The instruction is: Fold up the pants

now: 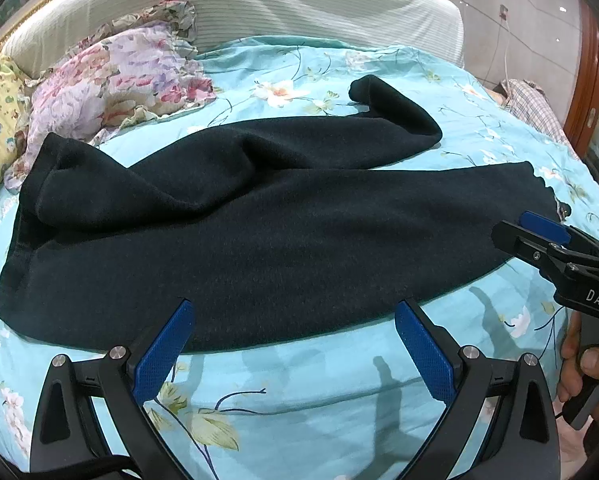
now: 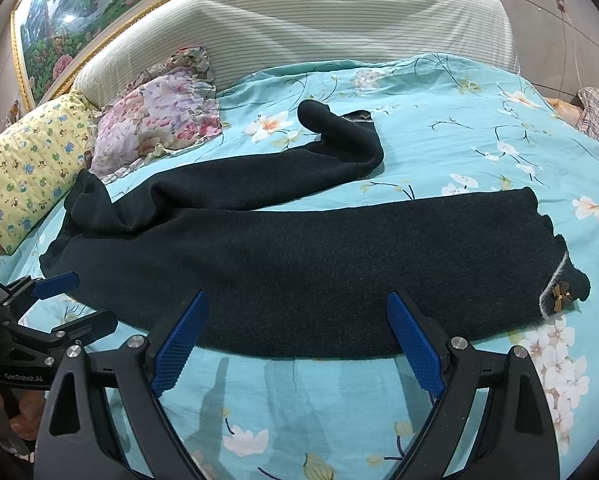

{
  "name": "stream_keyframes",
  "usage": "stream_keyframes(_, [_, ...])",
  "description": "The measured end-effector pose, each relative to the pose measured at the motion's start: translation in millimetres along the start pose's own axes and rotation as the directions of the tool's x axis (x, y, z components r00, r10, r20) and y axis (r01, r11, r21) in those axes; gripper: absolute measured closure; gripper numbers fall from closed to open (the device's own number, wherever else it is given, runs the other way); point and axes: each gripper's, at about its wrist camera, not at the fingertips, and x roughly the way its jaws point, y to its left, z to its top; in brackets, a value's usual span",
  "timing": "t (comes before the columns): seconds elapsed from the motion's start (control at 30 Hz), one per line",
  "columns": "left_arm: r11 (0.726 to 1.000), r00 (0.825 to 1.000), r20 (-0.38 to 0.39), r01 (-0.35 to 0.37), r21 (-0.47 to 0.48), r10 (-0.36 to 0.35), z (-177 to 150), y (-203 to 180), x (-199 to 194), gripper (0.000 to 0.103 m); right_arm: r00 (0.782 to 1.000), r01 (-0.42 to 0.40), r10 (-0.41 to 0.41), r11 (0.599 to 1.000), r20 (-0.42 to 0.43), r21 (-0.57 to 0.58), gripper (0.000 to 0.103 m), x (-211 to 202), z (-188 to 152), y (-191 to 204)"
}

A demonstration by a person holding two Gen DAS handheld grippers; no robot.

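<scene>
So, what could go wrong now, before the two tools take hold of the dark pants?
1. The far leg lies bent and curled at its end, so a fold made now would probably come out uneven.
2. The waist end is bunched into ridges, and a grasp there may catch only one layer.
3. Both the left tool and the right tool are open over the near edge, and they might also pinch the bedsheet.
</scene>
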Motion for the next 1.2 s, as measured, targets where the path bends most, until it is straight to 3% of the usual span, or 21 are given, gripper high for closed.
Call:
stream_keyframes(0.6, [0.999,1.000,-0.002,0.027,0.046,-0.027,18,3,8,0.002,1.000,0.001,-0.001,1.000,-0.013,0.010,0.012,3,14,-2])
stream_keyframes(0.93, [0.995,0.999,0.005,0.042,0.089,-0.042,49,2,23,0.002,1.000,0.008,-0.008,1.000,-0.002,0.019,0.012,9,45,-14])
stream_keyframes(1.2, [0.982,0.998,0.001,0.060,0.177,-0.061,79,-9,42,0.002,0.999,-0.026,0.028,0.997,-0.027,0.069,0.012,31,81,-36])
